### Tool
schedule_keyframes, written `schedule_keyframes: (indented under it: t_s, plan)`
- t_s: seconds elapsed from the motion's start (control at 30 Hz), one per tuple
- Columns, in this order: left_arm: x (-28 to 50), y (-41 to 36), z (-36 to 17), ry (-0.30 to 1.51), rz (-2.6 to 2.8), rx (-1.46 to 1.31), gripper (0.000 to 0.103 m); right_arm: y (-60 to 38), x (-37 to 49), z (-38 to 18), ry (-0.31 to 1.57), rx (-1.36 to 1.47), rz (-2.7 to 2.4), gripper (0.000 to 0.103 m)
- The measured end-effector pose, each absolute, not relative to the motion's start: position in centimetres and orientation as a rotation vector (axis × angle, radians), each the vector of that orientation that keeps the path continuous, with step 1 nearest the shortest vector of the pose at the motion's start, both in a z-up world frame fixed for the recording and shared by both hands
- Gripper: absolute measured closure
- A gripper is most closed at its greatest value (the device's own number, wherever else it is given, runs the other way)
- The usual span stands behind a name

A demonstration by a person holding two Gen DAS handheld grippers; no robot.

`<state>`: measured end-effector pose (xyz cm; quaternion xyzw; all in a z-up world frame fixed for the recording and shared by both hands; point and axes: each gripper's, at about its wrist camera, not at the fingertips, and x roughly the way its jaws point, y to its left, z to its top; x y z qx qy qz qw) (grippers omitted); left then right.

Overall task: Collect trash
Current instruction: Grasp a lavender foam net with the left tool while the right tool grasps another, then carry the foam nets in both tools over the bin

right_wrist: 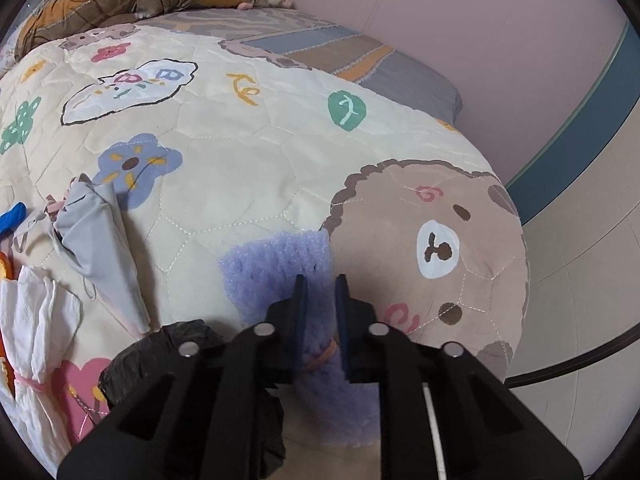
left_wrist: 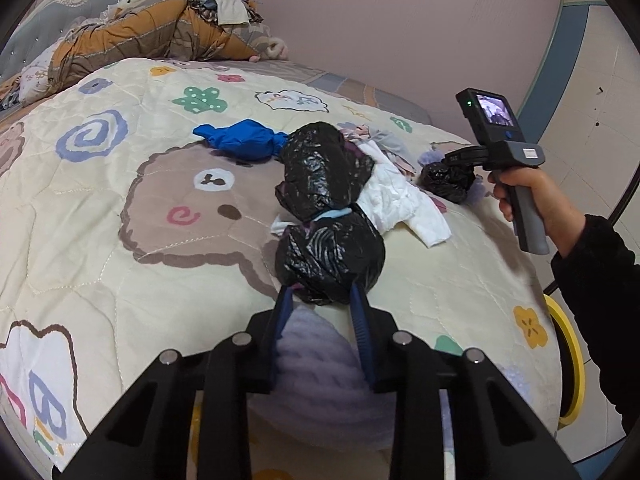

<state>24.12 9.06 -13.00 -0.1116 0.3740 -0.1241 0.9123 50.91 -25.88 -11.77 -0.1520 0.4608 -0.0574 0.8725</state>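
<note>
My left gripper (left_wrist: 320, 292) is shut on a tied black plastic bag bundle (left_wrist: 328, 208) and holds it over the bear-print quilt (left_wrist: 120, 208). Behind it lie a blue bag (left_wrist: 244, 140), white crumpled paper (left_wrist: 396, 200) and a grey cloth (left_wrist: 394, 142). My right gripper (right_wrist: 320, 280) is shut on a purple foam piece (right_wrist: 288, 260) bound with a rubber band, just above the quilt (right_wrist: 240, 140). In the left wrist view it (left_wrist: 452, 160) sits beside a small black bag (left_wrist: 446, 182). That small black bag (right_wrist: 168, 354) lies under its left side.
White tissue tied with a pink band (right_wrist: 32, 328) and a grey cloth (right_wrist: 96, 248) lie left of the right gripper. A heap of bedding and clothes (left_wrist: 160, 28) lies at the bed's head. A yellow-rimmed bin (left_wrist: 568, 360) stands by the bed's right edge. A pink wall lies beyond.
</note>
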Motion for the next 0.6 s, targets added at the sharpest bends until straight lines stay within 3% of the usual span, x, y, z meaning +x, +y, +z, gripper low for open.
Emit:
schedule_keyframes:
  t_s: [0.6]
  plan:
    - [21.2, 10.1, -9.3, 0.712, -0.291, -0.281, 0.077, -29.7, 45.2, -3.6, 0.803, -0.134, -0.091, 0.098]
